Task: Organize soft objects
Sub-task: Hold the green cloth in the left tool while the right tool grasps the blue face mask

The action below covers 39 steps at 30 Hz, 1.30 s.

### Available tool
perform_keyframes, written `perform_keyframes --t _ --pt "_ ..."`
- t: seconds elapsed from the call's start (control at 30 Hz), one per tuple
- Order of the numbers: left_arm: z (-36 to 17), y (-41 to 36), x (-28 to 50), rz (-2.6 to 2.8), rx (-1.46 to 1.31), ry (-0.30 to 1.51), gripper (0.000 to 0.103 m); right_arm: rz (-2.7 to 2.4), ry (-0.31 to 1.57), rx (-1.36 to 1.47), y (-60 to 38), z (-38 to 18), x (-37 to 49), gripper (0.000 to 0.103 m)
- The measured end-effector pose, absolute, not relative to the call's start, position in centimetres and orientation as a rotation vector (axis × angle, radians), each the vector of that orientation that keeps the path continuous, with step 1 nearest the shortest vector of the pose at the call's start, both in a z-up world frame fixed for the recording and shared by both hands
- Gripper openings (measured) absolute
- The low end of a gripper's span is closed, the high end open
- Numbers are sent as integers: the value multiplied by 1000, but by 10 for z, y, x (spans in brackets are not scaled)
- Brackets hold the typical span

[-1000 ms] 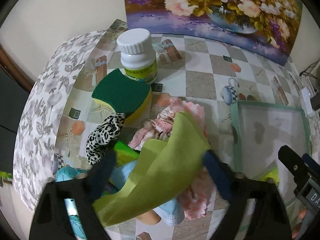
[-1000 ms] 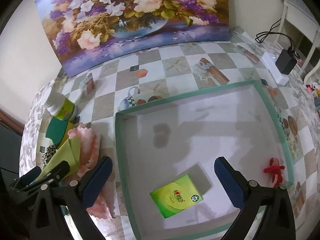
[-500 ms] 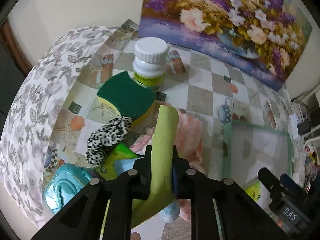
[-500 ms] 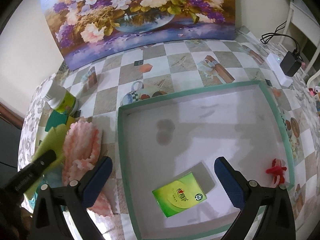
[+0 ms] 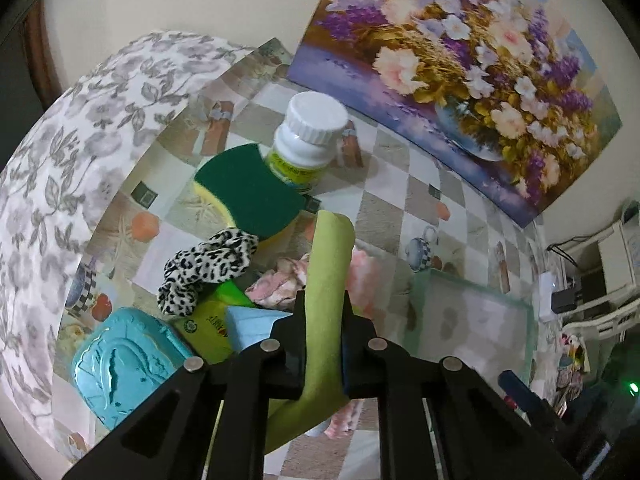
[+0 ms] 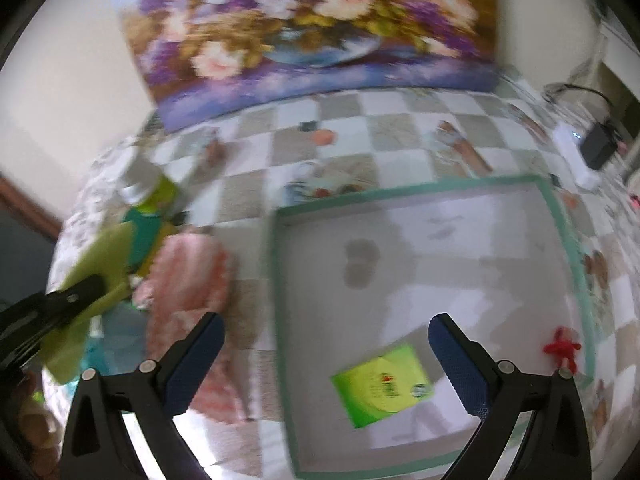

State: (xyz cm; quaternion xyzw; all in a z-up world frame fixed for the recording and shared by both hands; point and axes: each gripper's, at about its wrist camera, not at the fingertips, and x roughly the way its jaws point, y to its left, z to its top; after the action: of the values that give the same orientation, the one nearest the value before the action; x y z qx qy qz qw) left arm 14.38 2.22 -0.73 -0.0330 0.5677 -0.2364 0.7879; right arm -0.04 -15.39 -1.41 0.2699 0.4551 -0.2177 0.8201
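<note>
Left wrist view: left gripper (image 5: pixel 323 322) clamped on a lime-green cloth (image 5: pixel 326 280), both jaws pressed against it. Cloth plain, matte, folded into a narrow band with a rounded top edge. Long axis running from near to far, roughly along the fingers, upper end leaning slightly right; lower end trailing below the jaws. Held above a pile at the left part of the checked table (image 5: pixel 400 196): pink fluffy cloth (image 5: pixel 362 280) directly behind, leopard-print scrunchie (image 5: pixel 208 266) to the left, green-and-yellow sponge (image 5: pixel 248 200) farther off, white-capped bottle (image 5: pixel 308 140) touching the sponge's far side. Teal packet (image 5: pixel 120 360) and green packet (image 5: pixel 208 328) near left. Green-rimmed tray (image 5: pixel 472 320) to the right.

Right wrist view (blurred): right gripper (image 6: pixel 324 354) spread wide, nothing between its fingers. Lime-green cloth at far left, pinched in the left gripper, left of the pink fluffy cloth and well apart from the tray. Inside the tray, a green pack (image 6: pixel 384 384) near the front; small red figure (image 6: pixel 562 350) at the right rim.
</note>
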Motion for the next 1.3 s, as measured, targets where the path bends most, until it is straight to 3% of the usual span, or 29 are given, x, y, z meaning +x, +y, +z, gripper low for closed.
perform_keyframes --t 0.13,0.33,0.5,0.63,0.8,1.03,1.17,1.3 --pt "-11 28 147 -476 -81 1245 12 -279 927 558 -130 -8 13 101" --pt "-6 43 152 -402 -73 1222 12 -110 931 448 -82 -7 37 82" --pt "-18 53 158 -367 -91 1279 12 -4 926 441 -58 -12 44 58" --pt "-20 59 161 -331 -76 1285 12 31 924 472 -54 -18 49 54" --pt "-20 58 159 -325 -32 1293 12 73 913 455 -41 -19 54 38" --pt "-22 61 161 -320 -27 1310 12 99 936 424 -33 -24 60 28" --pt "-24 61 161 -318 -26 1319 12 94 957 417 -32 -31 60 10" --pt "-25 62 161 -312 -25 1325 12 68 965 445 -43 -38 59 6"
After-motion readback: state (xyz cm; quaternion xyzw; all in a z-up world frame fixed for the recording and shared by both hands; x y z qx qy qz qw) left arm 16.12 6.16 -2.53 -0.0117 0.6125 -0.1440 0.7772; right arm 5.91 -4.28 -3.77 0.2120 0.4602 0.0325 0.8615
